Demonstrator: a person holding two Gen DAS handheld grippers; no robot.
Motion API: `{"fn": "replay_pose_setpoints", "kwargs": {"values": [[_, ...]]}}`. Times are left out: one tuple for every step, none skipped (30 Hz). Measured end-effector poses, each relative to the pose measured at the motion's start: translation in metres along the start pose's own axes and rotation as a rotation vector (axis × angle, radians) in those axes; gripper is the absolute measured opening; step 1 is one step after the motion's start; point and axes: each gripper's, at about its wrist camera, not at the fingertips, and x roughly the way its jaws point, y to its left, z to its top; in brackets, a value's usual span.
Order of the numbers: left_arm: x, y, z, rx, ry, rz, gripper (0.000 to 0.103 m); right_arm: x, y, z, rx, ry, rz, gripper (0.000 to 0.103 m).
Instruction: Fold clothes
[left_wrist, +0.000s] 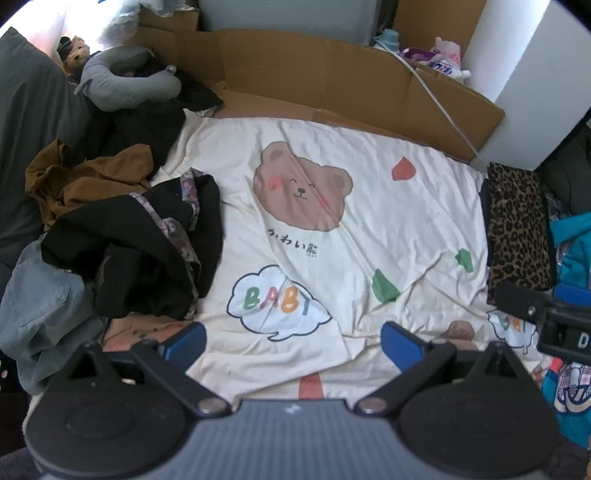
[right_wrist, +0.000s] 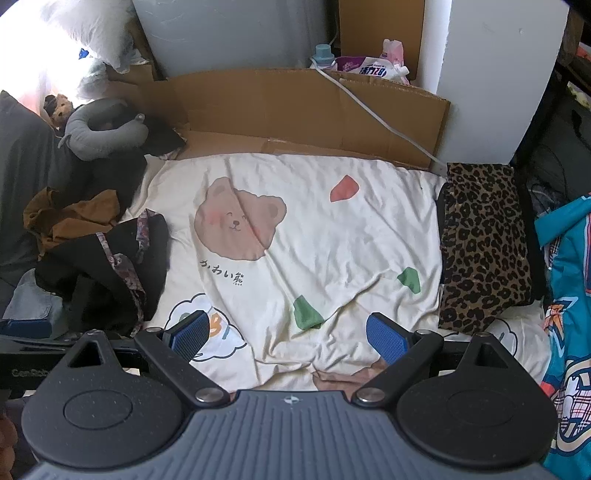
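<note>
Clothes pile (left_wrist: 122, 236) heaped at left side of bed, on cream bear-print sheet (left_wrist: 369, 221). Folded leopard-print garment (right_wrist: 484, 243) at right edge. Left gripper (left_wrist: 293, 341) and right gripper (right_wrist: 286, 334) above sheet, jaws spread wide, empty.

Cream bear-print sheet (right_wrist: 332, 236), leopard cloth (right_wrist: 484, 243), blk/brown clothes (left_wrist: 140, 236).

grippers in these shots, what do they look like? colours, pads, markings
Both match. Left gripper and right gripper: black linkage arms on silver pivot pins, round black discs either side, ribbed grey body with a small white mark. Blue fingers, pads cross-hatched. No cables or sleeves visible.
</note>
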Motion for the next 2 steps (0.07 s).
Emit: {"fn": "replay_pose_setpoints", "kwargs": {"values": [[0.0005,0.0002,0.0006,-0.003,0.003,-0.001,0.102,-0.0017,0.0016,-0.0008,-0.005,-0.004,0.001,0.095],[0.0010,0.0006,0.0012,-0.007,0.007,-0.003,0.102,-0.0034,0.0027,-0.0010,-0.011,-0.009,0.002,0.095]]}}
